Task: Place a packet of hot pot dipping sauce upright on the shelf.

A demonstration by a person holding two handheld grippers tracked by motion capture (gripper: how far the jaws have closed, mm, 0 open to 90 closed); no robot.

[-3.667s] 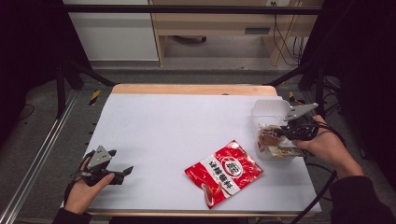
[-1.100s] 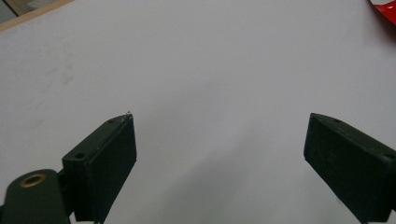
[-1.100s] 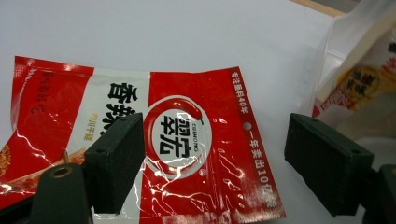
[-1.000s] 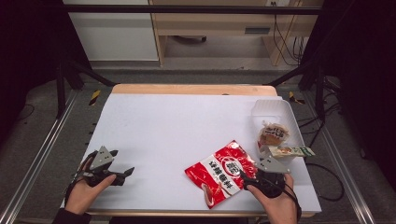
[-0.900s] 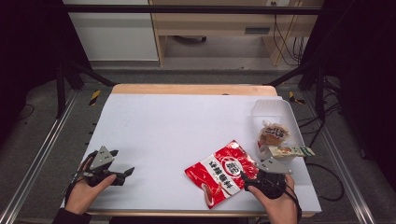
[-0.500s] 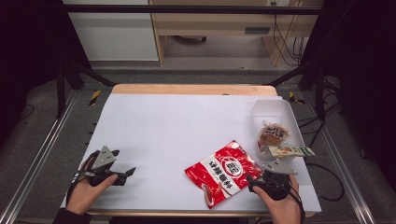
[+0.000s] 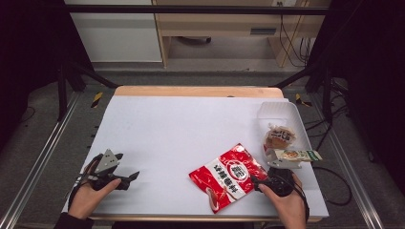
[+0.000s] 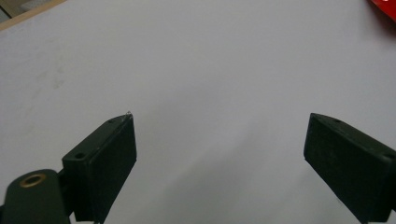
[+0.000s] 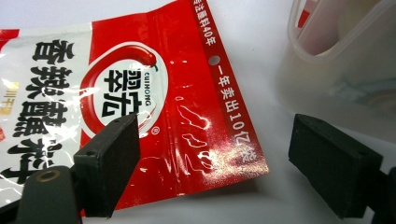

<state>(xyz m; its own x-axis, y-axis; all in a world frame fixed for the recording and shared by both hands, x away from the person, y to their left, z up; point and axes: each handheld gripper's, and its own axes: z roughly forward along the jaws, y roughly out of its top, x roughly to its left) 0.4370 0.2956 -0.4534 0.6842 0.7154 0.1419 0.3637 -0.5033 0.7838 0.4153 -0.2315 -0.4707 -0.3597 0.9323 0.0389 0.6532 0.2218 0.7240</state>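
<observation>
1. Right gripper (image 7: 255, 180) sits low right in the high view; its jaws are spread wide and hold nothing, straddling the corner of the red bag (image 7: 228, 175).
2. Left gripper (image 7: 133, 176), lower left, gapes wide over bare table (image 7: 181, 124); well apart from the bag.
3. The bag lies flat, lower centre; the tub (image 7: 282, 114) with snacks stands beyond, right.

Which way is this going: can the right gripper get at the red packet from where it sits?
Probably yes: the right gripper is open, with the red packet corner lying flat between its jaws.
</observation>
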